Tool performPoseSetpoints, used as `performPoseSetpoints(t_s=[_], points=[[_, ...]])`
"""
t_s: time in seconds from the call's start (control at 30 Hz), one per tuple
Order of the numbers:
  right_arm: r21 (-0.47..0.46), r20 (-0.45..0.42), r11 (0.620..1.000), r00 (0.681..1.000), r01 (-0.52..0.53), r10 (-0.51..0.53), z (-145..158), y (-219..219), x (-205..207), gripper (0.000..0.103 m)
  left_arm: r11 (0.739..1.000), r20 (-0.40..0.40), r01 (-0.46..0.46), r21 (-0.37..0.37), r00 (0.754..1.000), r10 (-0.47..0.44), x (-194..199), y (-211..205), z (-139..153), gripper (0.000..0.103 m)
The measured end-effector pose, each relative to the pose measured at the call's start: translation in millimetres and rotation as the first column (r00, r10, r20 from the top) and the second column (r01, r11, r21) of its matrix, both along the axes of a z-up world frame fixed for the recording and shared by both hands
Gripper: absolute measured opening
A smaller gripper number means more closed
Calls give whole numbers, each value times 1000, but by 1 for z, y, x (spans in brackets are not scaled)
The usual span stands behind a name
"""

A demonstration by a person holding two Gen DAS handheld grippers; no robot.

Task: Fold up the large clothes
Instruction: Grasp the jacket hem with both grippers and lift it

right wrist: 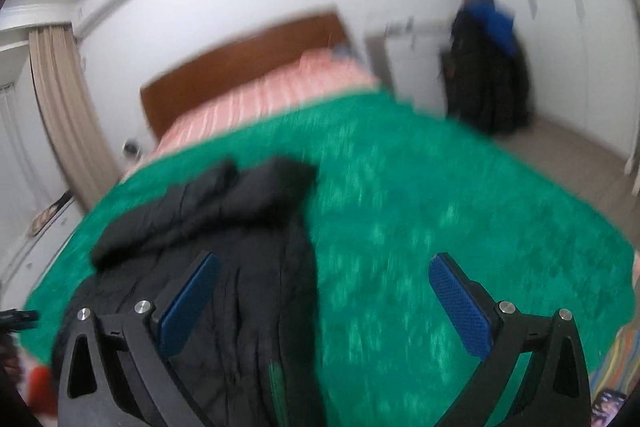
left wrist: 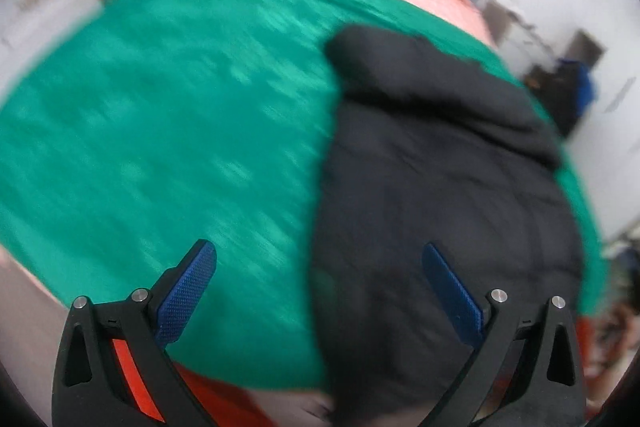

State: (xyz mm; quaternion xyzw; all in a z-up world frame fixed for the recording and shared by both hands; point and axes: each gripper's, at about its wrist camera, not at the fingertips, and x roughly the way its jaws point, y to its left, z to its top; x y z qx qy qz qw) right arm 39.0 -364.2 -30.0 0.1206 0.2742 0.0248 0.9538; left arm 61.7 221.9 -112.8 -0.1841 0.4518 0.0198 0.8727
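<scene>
A black quilted puffer jacket (left wrist: 440, 179) lies folded lengthwise on a green blanket (left wrist: 168, 115) that covers the bed. In the right wrist view the jacket (right wrist: 224, 243) lies at the left on the green blanket (right wrist: 440, 219). My left gripper (left wrist: 320, 259) is open and empty, above the jacket's left edge near the bed's front. My right gripper (right wrist: 324, 267) is open and empty, above the jacket's right edge. Both views are blurred by motion.
A pink striped sheet (right wrist: 264, 95) and a brown headboard (right wrist: 240, 59) lie beyond the blanket. Dark and blue clothes (right wrist: 484, 67) hang by the white wardrobe at the right. A beige curtain (right wrist: 64, 107) hangs at the left. Something red (left wrist: 208, 399) shows below the bed's front edge.
</scene>
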Motion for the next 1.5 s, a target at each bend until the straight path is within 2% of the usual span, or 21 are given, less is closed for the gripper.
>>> performPoseSetpoints(t_s=[0.07,0.13,0.23,0.33,0.37,0.47,0.57,0.6,0.63,0.67,0.7,0.73,0.77,0.87,1.0,1.13,1.23,1.27,1.33,1.43,1.5], points=[[55,-135,997,989,-59,66,-14,-6,0,103,997,3,68,-48,998,-67,-7,-17,-6,103],[100,-240,988,960,-119,140,-28,-3,-1,103,990,-4,139,-20,990,-139,-9,-37,-11,103],[167,-371,958,885,-234,281,-49,15,-5,103,974,-65,200,108,979,-194,-4,-61,-24,103],[184,-431,936,831,-300,351,-68,35,-8,103,949,-195,187,253,971,-139,4,-68,-44,103],[186,-460,928,805,-324,373,-77,44,-8,103,946,-218,183,268,968,-126,4,-66,-50,102],[185,-513,915,758,-359,402,-96,59,-8,102,966,-227,164,200,967,-117,-1,-59,-54,102],[221,-541,906,728,-361,422,-108,66,-3,91,975,-236,192,109,958,-162,-9,-61,-60,102],[220,-544,907,727,-359,419,-109,67,-3,78,971,-249,221,88,949,-193,-11,-66,-64,100],[212,-547,910,729,-356,412,-110,66,-3,57,967,-258,240,84,943,-212,-13,-69,-67,90],[199,-549,916,735,-347,398,-109,63,-3,46,961,-269,263,82,935,-233,-15,-73,-71,74],[215,-544,914,736,-343,404,-106,59,-2,37,959,-274,272,84,931,-240,-15,-75,-72,70],[240,-533,910,737,-339,416,-102,56,-3,29,958,-273,272,95,932,-238,-17,-76,-71,60],[259,-518,904,740,-341,428,-96,53,-5,26,958,-271,270,97,933,-236,-17,-75,-69,45],[234,-493,899,752,-370,438,-77,53,-15,22,965,-259,253,75,939,-226,-22,-65,-58,22],[245,-478,891,751,-383,455,-57,49,-29,21,964,-235,266,15,938,-255,-45,-50,-38,18],[287,-510,881,718,-376,473,-50,40,-53,19,950,-238,311,-20,922,-307,-79,-50,-24,16],[383,-500,856,701,-347,508,-42,29,-78,18,935,-242,352,-51,904,-353,-109,-50,-9,15],[427,-482,842,705,-330,520,-38,24,-81,18,933,-230,349,-83,905,-359,-116,-47,-1,15],[556,-386,781,743,-286,547,-19,8,-79,18,931,-169,329,-155,920,-353,-113,-34,26,15],[607,-229,721,796,-334,561,21,2,-46,18,930,-3,324,-174,944,-330,-79,-9,81,15],[582,-137,712,815,-393,562,50,0,-5,18,929,102,334,-160,942,-321,-44,3,112,15]])
